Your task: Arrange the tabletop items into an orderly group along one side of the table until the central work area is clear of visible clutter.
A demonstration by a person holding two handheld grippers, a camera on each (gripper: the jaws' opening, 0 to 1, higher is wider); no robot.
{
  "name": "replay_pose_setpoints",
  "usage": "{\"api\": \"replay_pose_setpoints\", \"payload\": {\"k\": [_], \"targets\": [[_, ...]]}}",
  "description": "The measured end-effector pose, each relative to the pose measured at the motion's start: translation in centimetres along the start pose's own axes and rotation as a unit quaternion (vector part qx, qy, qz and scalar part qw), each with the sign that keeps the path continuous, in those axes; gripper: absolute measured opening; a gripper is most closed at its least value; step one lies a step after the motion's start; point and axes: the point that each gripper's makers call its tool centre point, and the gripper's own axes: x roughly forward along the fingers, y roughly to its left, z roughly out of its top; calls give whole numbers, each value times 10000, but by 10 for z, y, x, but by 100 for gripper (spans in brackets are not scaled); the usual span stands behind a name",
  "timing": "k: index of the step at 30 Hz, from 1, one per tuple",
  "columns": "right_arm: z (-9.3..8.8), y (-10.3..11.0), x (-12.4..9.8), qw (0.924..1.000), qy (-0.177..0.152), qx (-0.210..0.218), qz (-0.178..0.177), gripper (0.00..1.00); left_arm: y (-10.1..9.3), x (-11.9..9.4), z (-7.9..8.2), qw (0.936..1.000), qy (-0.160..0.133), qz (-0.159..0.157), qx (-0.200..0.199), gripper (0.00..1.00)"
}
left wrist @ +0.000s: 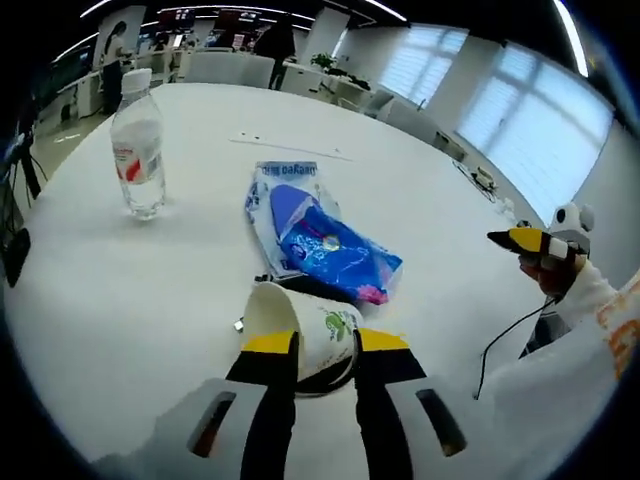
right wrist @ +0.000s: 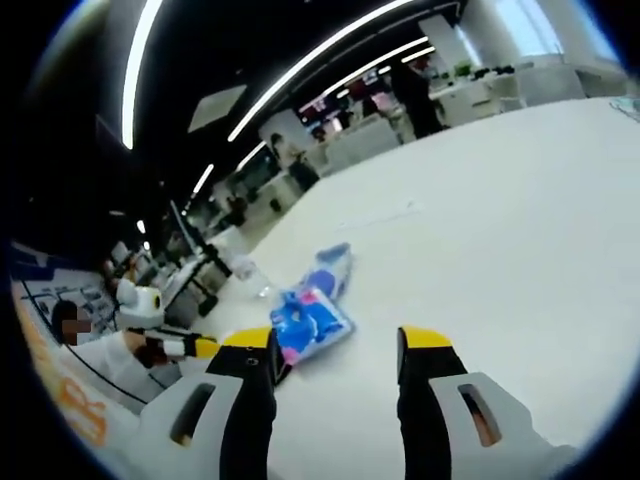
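A white paper cup (left wrist: 318, 330) with a green print lies on its side on the white table (left wrist: 150, 290), and my left gripper (left wrist: 327, 345) is shut on it with a jaw against each side. Just beyond the cup lies a blue snack packet (left wrist: 325, 243). A clear water bottle (left wrist: 139, 148) with a red label stands upright at the far left. My right gripper (right wrist: 337, 345) hovers open over bare table with nothing between its jaws. The packet (right wrist: 310, 320) lies just left of it. The right gripper (left wrist: 528, 240) also shows at the table's right edge.
A flat sheet of paper (left wrist: 292, 146) lies far across the table. A black cable (left wrist: 500, 340) hangs at the right edge near a white sleeve (left wrist: 600, 320). Chairs, desks and people stand beyond the far edge, with windows along the right.
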Motion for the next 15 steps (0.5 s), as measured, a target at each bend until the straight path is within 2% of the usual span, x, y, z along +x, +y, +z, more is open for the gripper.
{"api": "replay_pose_setpoints", "payload": {"k": [5,6,9,11,15], "targets": [[-2,1,1,10000,17,51,17,46,-3,-1,3,9999,-78,-148,-35,2],[-2,1,2,10000,29,55,32,46,-5,-2,3,9997,-93,-201,60,0],[-4,5,4,9999,64,36,92,47,-13,-5,2,9967,-22,-376,721,0],[-5,9,5,9998,105,8,155,47,-20,-8,1,9944,39,-490,940,0],[-9,21,8,9987,265,-262,350,49,-31,-18,8,9873,-80,-688,1431,0]]}}
